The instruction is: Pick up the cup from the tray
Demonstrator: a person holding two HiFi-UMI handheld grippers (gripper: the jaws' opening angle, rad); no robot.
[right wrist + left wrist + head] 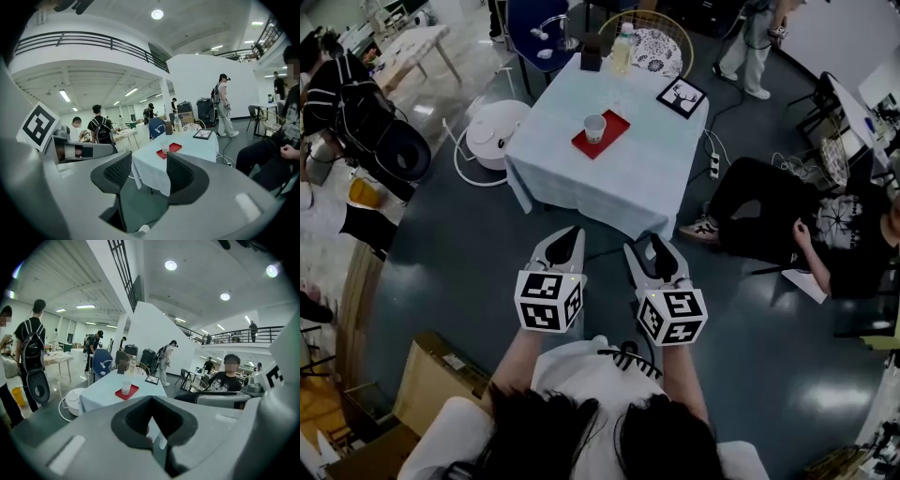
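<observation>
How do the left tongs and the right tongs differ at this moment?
The left tongs are shut; the right tongs are open. The left tongs leave no gap; through the right tongs' gap the table shows. Both hold nothing and are short of the cup.

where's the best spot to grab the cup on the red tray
Grip the cup by its side wall around mid-height, jaws level, coming from the near edge of the table. It stands upright on the tray, mouth up, with nothing close beside it.
</observation>
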